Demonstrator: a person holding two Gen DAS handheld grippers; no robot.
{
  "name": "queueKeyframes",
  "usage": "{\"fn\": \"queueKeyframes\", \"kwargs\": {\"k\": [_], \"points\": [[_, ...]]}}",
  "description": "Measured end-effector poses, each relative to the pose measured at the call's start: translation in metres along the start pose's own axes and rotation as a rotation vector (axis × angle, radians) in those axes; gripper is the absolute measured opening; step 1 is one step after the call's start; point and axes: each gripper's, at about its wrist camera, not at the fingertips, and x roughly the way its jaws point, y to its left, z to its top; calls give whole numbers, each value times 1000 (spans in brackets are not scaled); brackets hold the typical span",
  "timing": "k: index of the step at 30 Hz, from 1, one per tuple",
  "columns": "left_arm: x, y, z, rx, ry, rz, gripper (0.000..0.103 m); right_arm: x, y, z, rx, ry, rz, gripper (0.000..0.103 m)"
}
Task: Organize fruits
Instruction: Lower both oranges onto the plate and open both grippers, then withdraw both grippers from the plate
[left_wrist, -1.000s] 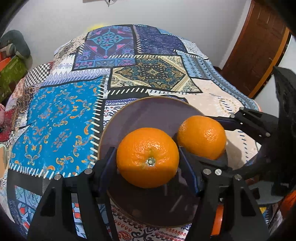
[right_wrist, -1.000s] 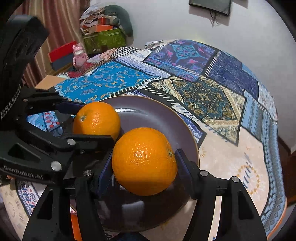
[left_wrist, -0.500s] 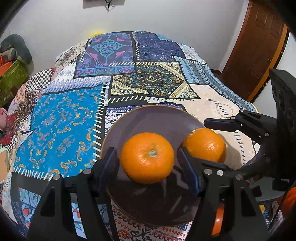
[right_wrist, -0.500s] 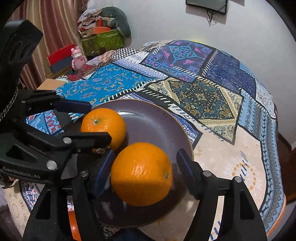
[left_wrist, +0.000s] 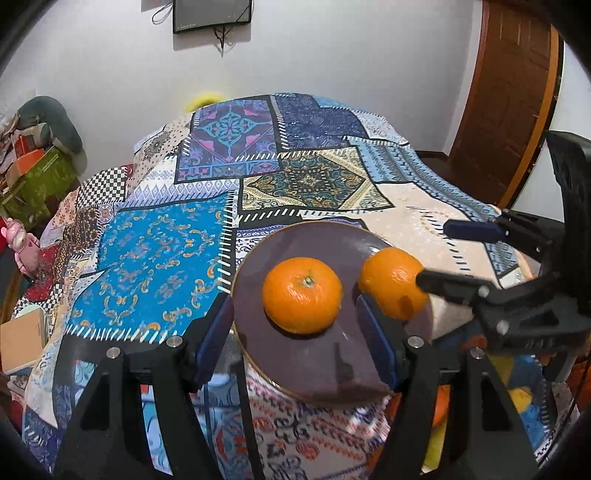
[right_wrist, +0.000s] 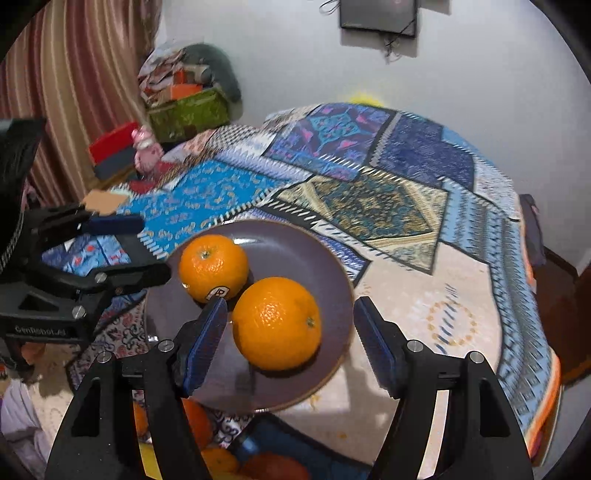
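Two oranges lie side by side on a dark purple plate (left_wrist: 303, 243) on the patchwork-covered table. In the left wrist view, the left orange (left_wrist: 302, 295) sits just beyond my left gripper (left_wrist: 295, 339), which is open with its blue pads clear of the fruit. The other orange (left_wrist: 393, 282) lies at the plate's right rim, partly behind my right gripper (left_wrist: 443, 254). In the right wrist view, my right gripper (right_wrist: 291, 343) is open and the near orange (right_wrist: 277, 323) lies loose between its pads. The stickered orange (right_wrist: 213, 267) lies behind it on the plate (right_wrist: 295, 251), near my left gripper (right_wrist: 140, 249).
Below the right gripper, more oranges (right_wrist: 199, 424) and some yellow fruit lie in a dark container (right_wrist: 280, 432) at the near table edge. The patchwork cloth (left_wrist: 147, 258) stretches far back. Boxes (right_wrist: 184, 114) stand at the left and a brown door (left_wrist: 509, 92) at the right.
Both grippers have let go of their oranges and drawn back and upward. The two oranges now rest on the plate, which looks smaller and farther off.
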Motion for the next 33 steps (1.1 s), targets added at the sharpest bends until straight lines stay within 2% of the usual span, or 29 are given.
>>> {"fn": "queueKeyframes", "kwargs": {"k": [8, 20, 25, 28, 33], "points": [[-36, -8, -21, -24, -17, -17, 69, -42, 2, -19, 61, -55, -69, 73], [-81, -33, -68, 15, -29, -6, 71, -87, 3, -73, 143, -94, -142, 78], [-86, -43, -84, 16, -18, -24, 73, -91, -5, -96, 178, -72, -174, 78], [-84, -48, -92, 17, -9, -22, 73, -93, -5, -110, 197, -60, -167, 78], [-73, -59, -100, 16, 29, -60, 73, -85, -5, -130, 208, -18, -155, 78]]}}
